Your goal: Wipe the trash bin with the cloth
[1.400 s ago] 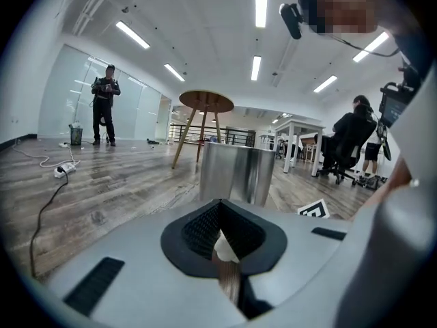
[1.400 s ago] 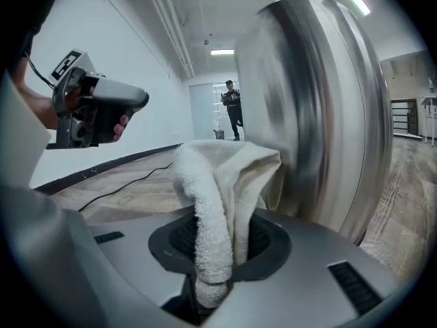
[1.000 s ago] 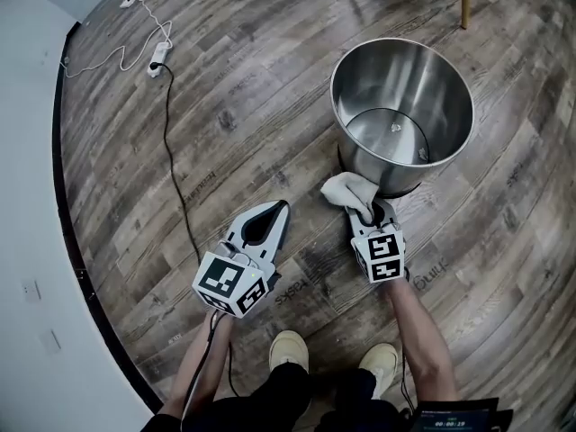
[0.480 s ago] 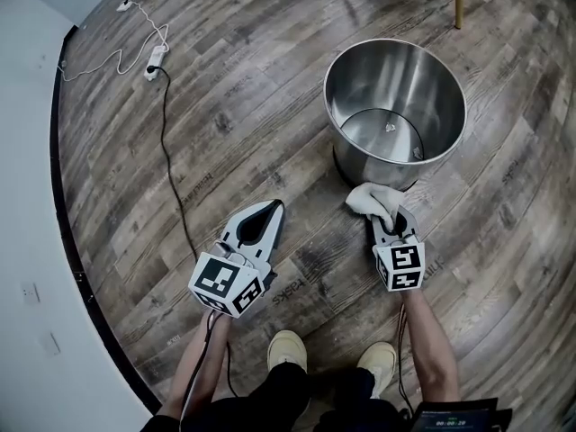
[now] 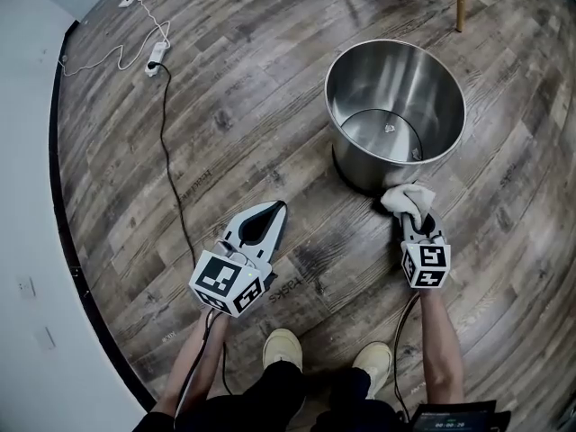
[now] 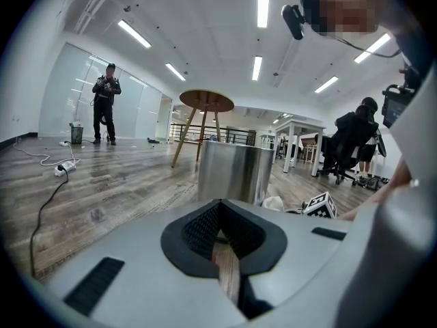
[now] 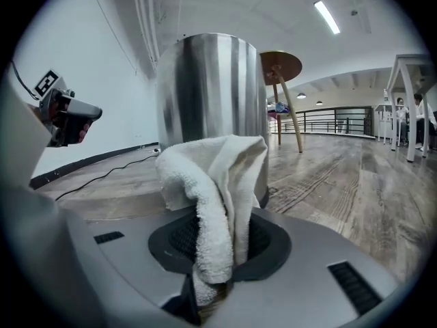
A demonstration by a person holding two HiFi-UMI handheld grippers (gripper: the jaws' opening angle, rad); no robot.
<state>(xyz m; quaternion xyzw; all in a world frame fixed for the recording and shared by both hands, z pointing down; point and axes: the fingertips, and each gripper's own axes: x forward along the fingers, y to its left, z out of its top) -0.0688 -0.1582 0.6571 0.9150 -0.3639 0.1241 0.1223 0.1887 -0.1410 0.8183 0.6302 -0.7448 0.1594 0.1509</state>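
One steel trash bin (image 5: 396,79), one white cloth (image 5: 405,198), one power strip (image 5: 157,55), two shoes (image 5: 286,347), and two grippers: my left gripper (image 5: 280,207), my right gripper (image 5: 416,218).

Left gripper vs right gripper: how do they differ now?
The right gripper is shut on the white cloth; the left gripper is shut on nothing. The right gripper holds it at the base of the trash bin; the left gripper sits apart from the bin. Both carry marker cubes.

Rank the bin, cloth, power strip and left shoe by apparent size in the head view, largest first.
1. bin
2. cloth and left shoe: about alike, not ranked; the shoe is partly hidden.
3. power strip, which also lies farthest from the camera.
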